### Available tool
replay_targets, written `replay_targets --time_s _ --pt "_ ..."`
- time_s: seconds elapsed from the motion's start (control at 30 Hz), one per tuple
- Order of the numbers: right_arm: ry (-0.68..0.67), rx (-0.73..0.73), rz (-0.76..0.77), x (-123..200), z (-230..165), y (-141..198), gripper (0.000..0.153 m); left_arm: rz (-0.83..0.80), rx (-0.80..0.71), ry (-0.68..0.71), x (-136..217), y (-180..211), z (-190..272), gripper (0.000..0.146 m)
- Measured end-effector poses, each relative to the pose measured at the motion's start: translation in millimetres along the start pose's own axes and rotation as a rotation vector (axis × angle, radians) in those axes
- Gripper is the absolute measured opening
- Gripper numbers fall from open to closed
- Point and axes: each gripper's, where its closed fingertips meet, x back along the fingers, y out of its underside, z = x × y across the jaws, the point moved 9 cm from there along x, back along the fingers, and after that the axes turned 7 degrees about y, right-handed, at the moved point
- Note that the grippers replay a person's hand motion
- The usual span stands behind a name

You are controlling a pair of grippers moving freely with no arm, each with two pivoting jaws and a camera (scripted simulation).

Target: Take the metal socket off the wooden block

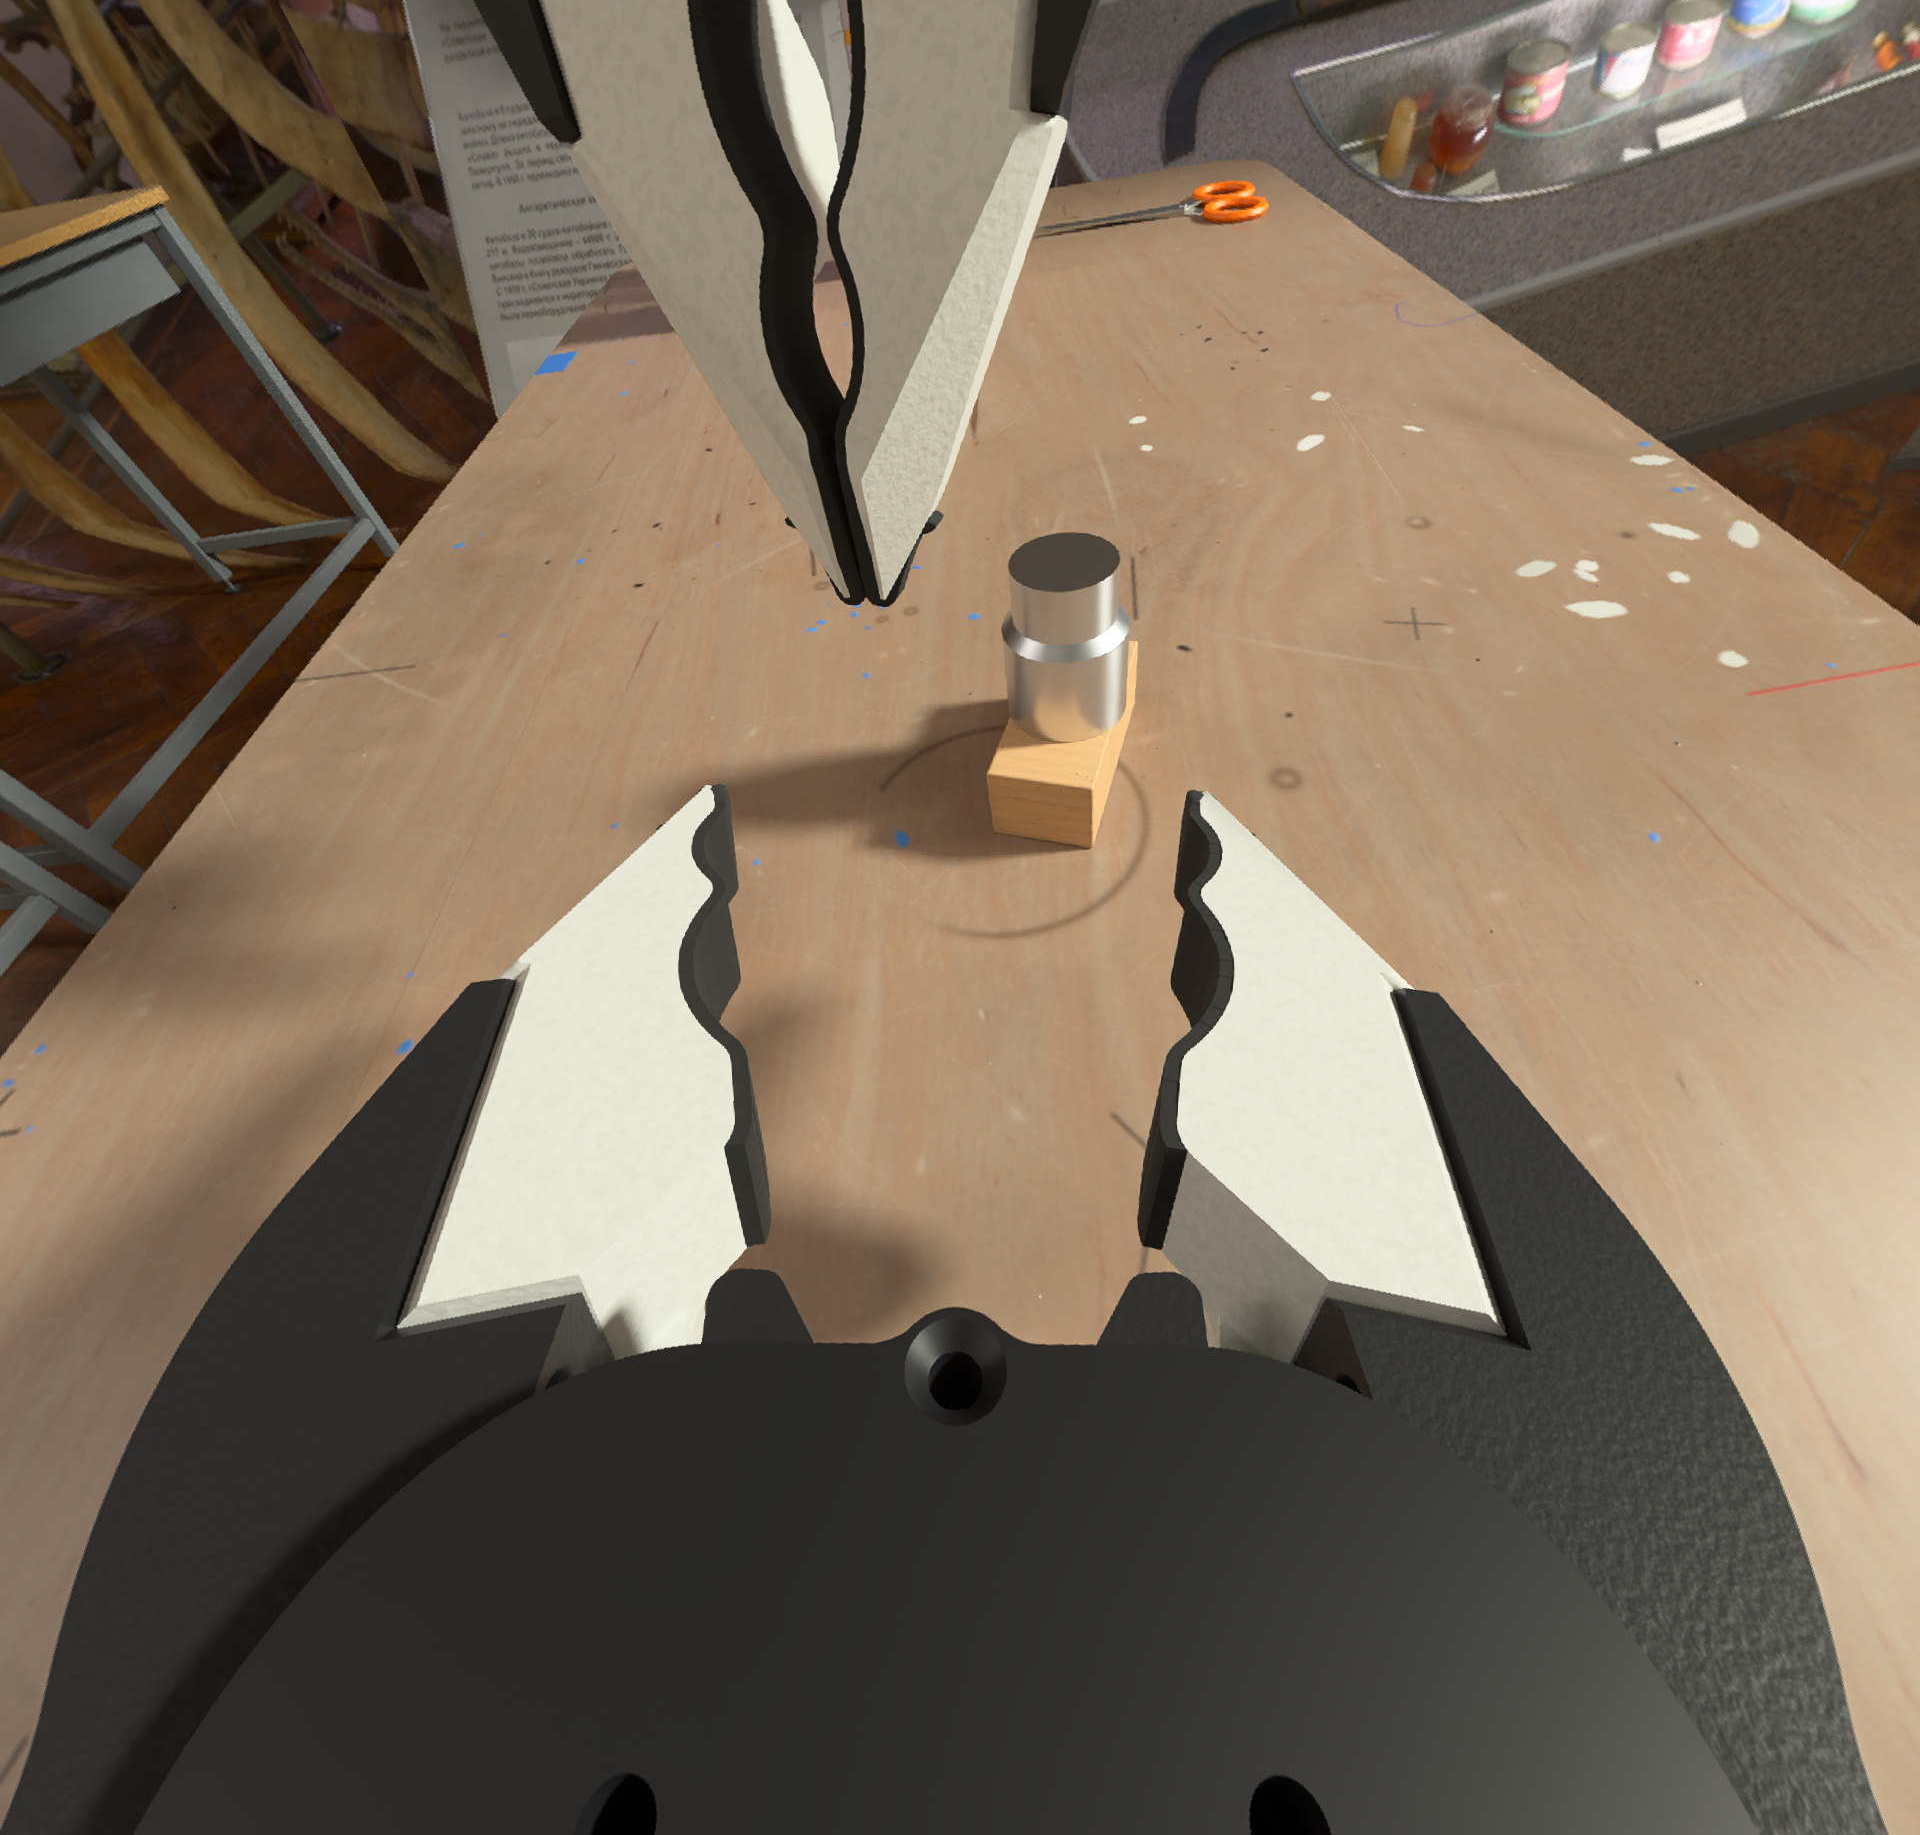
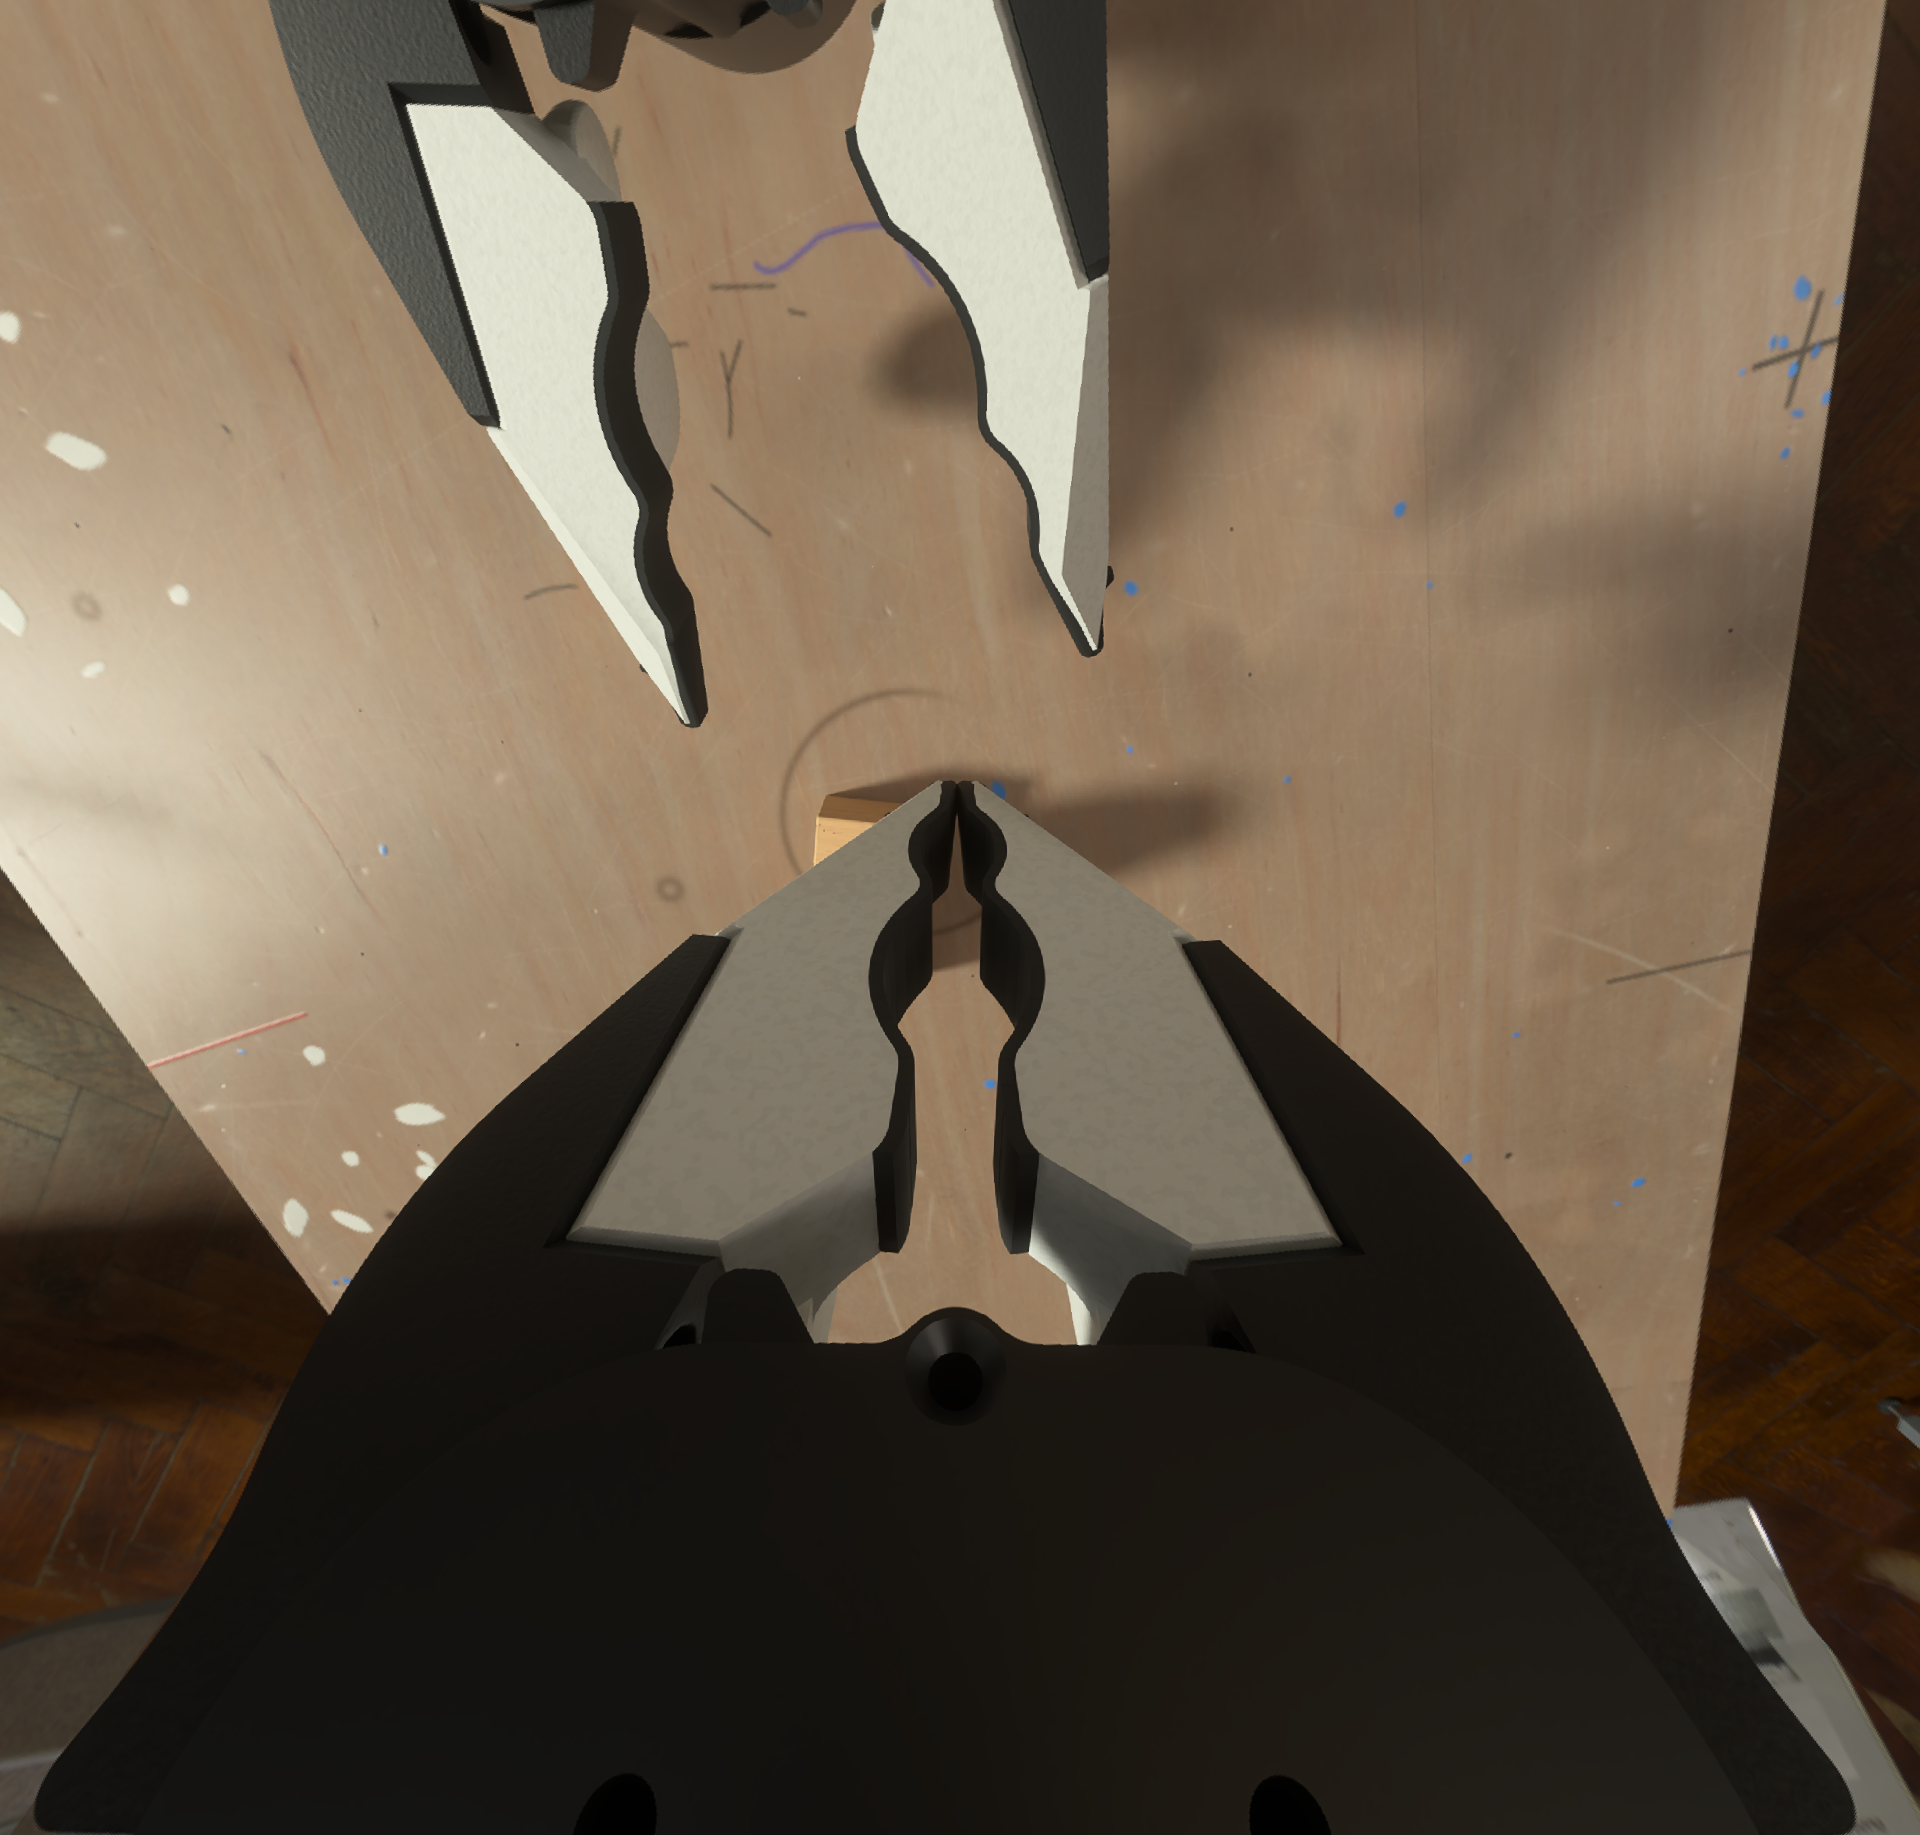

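The plywood workbench (image 1: 1351, 954) carries a small wooden block (image 1: 1049, 793), the landmark here. The left gripper (image 1: 951, 798) hovers just short of the block, fingers spread wide. The right gripper (image 1: 868, 596) hangs beyond and above it, fingers pressed together on nothing. The stepped metal socket (image 1: 1065, 637) stands upright on the block's far end, so a glancing approach could topple it.

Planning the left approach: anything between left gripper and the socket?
Nothing: bare table between left gripper and socket on its wooden block, per left wrist view.
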Motion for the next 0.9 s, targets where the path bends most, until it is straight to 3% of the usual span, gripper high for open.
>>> replay_targets --time_s 0.53,0.63,0.73,0.77,0.83,0.9 --pt "0.025 0.008 0.010 -12.5 7.3 3.4 0.000 0.002 -0.023 0.040 -1.0 -0.2 4.8 0.086" --pt "0.066 -0.085 0.160 9.2 21.4 6.2 0.000 0.004 -0.005 0.046 -1.1 -0.4 4.2 0.086" --pt "0.080 -0.180 0.407 34.4 28.1 23.0 0.000 0.003 -0.016 0.037 -0.8 -0.5 5.3 0.086" --pt "0.076 -0.194 0.495 38.5 25.6 32.0 0.003 0.004 -0.015 0.036 -0.8 -0.6 5.4 0.086" --pt "0.022 -0.215 0.655 37.7 14.0 50.2 0.036 0.004 -0.013 0.037 -0.6 -0.7 5.4 0.086" --pt "-0.030 -0.220 0.761 25.0 -2.6 67.4 0.056 0.005 -0.014 0.036 -0.7 -0.6 5.5 0.086"
